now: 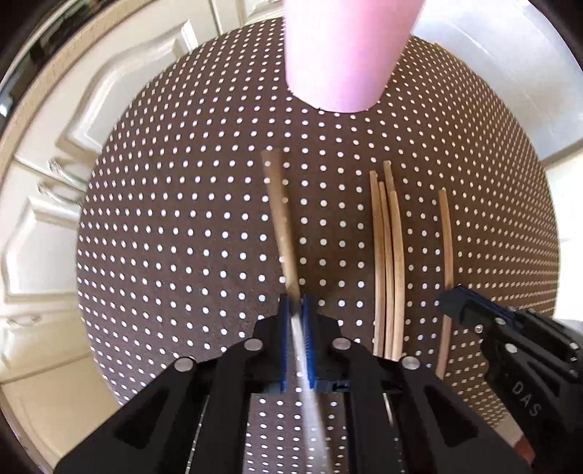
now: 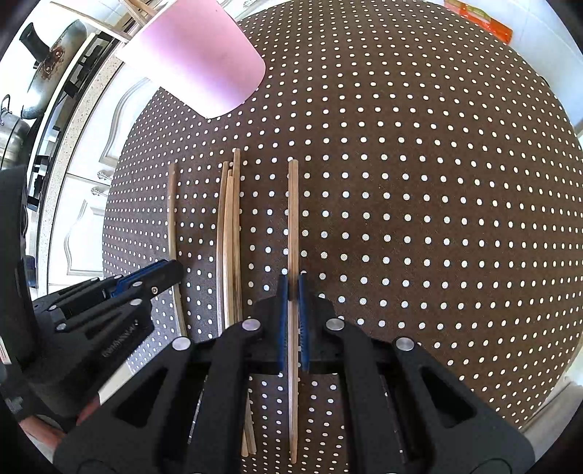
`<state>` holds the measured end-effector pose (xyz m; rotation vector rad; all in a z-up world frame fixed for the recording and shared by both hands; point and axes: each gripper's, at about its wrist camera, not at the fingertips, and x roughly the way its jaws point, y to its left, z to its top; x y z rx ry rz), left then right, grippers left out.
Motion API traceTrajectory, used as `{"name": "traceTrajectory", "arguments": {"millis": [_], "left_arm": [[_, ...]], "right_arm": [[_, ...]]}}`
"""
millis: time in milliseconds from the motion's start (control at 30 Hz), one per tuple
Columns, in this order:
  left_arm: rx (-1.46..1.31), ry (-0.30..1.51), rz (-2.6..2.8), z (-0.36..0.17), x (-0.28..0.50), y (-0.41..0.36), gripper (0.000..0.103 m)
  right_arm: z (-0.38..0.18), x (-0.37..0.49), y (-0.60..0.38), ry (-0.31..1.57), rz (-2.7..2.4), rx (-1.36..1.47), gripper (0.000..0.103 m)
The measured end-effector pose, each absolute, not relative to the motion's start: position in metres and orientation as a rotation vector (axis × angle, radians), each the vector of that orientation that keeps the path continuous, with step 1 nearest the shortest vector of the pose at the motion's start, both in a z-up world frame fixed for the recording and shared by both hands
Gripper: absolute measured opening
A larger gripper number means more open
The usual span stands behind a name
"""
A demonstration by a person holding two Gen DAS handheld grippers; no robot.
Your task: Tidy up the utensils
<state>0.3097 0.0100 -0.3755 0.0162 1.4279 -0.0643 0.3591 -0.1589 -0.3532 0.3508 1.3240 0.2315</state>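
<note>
Wooden chopstick [image 1: 280, 222] pinched in left gripper [image 1: 296, 310] jaws, right gripper [image 2: 292, 288] jaws pinching another chopstick [image 2: 293, 218]

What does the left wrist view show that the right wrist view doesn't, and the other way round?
Only the left wrist view: the left gripper shut on a blurred chopstick. Only the right wrist view: the right gripper shut on its own chopstick, a wok on the counter and an orange packet at the far table edge. Both: the pink cup, the polka-dot tablecloth and the loose chopstick bundle lying on it.
</note>
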Motion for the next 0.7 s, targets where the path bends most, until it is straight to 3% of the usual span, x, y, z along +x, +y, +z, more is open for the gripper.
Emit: {"name": "traceTrajectory", "arguments": {"millis": [367, 700], "left_arm": [[-0.154, 1.377, -0.111, -0.371, 0.287, 0.068, 0.007], [-0.145, 1.226, -0.150, -0.327, 0.277, 0.087, 0.007]], "right_arm": [[-0.354, 0.355, -0.163, 1.316, 0.220, 0.378, 0.006], [-0.325, 0.338, -0.179, 1.218, 0.209, 0.377, 0.006]]}}
